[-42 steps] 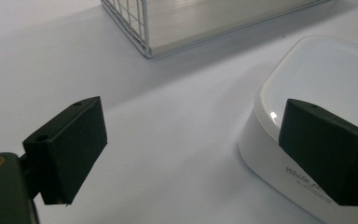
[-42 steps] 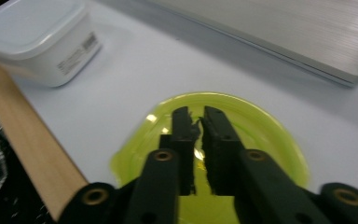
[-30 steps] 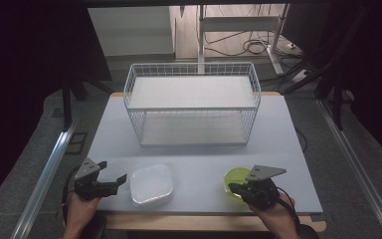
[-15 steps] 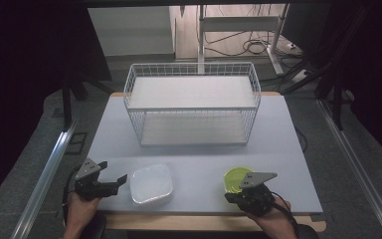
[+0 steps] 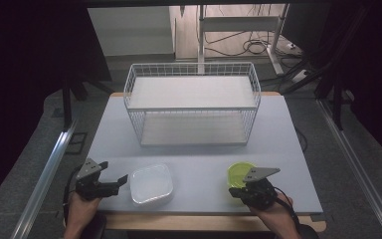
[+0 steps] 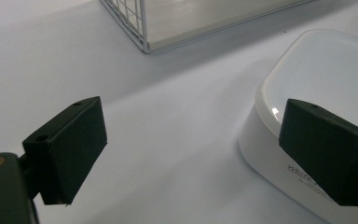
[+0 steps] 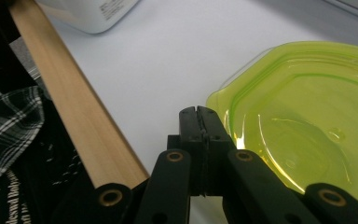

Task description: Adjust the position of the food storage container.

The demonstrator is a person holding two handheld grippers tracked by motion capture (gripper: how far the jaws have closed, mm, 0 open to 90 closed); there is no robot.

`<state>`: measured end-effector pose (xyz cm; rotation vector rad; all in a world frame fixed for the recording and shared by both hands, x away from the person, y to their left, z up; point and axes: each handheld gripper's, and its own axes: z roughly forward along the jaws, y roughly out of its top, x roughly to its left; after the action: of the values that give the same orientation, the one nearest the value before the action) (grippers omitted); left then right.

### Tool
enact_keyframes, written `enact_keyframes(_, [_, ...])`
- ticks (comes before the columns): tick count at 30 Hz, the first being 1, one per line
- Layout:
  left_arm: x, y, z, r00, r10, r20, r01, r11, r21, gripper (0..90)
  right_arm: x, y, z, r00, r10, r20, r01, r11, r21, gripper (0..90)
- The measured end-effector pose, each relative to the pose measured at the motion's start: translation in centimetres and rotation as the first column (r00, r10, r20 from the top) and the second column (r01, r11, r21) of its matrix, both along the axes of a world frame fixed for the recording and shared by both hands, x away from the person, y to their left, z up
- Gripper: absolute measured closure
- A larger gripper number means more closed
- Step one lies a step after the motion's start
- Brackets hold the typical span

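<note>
- Your right gripper (image 7: 200,112) had its jaws pressed flat together with nothing between them, its tip just beside the near rim of the green lid (image 7: 303,121); your left gripper (image 6: 191,154) stood wide, its far jaw up against the white container (image 6: 317,93) but pinching nothing.
- You had the green lid (image 5: 240,173) lying flat near the front right of the table (image 5: 194,149), under the nose of your right gripper (image 5: 236,191).
- By its look, that lid was thin, light, glossy plastic: likely to flex and to slide on the smooth top. Its projecting lip would have been the place to pinch.
- You had the white container (image 5: 151,183) sitting front left, well apart from the lid; it looked rigid and smooth-walled, best taken across a side wall or rim.
- Behind both stood the wire basket (image 5: 193,107), with only its own shelf inside.
- Your left gripper (image 5: 117,182) pointed toward the container.
</note>
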<state>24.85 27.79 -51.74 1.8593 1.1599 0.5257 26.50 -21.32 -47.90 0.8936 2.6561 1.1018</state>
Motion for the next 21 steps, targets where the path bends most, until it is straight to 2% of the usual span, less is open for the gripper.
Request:
enact_keyframes(8, [0.0, 0.0, 0.0, 0.9999, -0.003, -0.012, 0.003, 1.0000, 0.001, 7.5, 1.2, -1.2, 0.0, 0.9987, -0.050, 0.015, 0.050, 0.999, -0.003, 89.5])
enact_keyframes(17, [0.1, -0.2, -0.1, 0.9995, -0.011, -0.029, 0.012, 0.9997, 0.020, 7.9, 2.6, -2.6, 0.1, 0.9927, -0.116, 0.033, 0.116, 0.993, 0.005, 89.5])
enact_keyframes(21, [0.1, -0.2, -0.2, 0.9989, -0.020, -0.042, 0.021, 0.9997, 0.014, 8.3, 3.2, -3.3, 0.2, 0.9888, -0.142, 0.044, 0.142, 0.990, 0.012, 89.5])
